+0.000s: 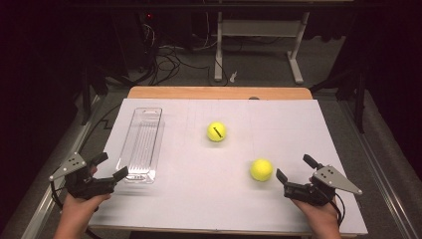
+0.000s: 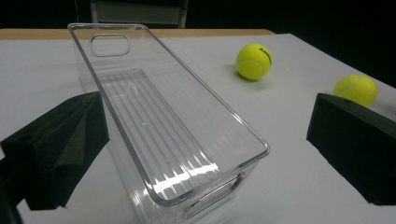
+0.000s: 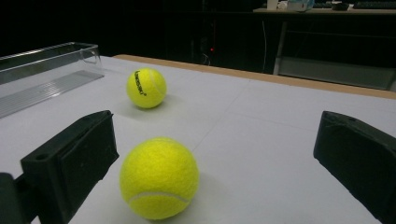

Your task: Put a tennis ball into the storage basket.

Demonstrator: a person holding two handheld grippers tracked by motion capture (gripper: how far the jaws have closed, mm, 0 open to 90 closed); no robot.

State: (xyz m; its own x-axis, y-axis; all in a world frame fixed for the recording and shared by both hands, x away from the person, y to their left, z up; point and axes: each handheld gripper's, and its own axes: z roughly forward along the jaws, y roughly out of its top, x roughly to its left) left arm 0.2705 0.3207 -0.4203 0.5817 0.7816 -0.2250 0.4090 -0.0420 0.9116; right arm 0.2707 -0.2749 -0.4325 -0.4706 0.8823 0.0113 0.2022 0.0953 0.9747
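Observation:
A clear plastic bin (image 1: pixel 141 144) lies lengthwise at the table's left, empty (image 2: pixel 154 135). Two yellow tennis balls rest on the white tabletop: one with black print near the middle (image 1: pixel 216 132) (image 2: pixel 253 61) (image 3: pixel 146 87), one nearer the front right (image 1: pixel 261 170) (image 2: pixel 356 89) (image 3: pixel 159 177). My left gripper (image 1: pixel 110 167) is open at the bin's near end, its jaws on either side of that end (image 2: pixel 201 154). My right gripper (image 1: pixel 295 168) is open just right of the nearer ball, which sits close to the left jaw in the right gripper view (image 3: pixel 224 163).
The white sheet (image 1: pixel 219 204) covers a wooden table whose far edge (image 1: pixel 219 92) shows bare. Beyond it stand a desk frame (image 1: pixel 259 40) and loose cables (image 1: pixel 169 62) on the floor. Metal rails (image 1: pixel 378 149) run along the table's sides.

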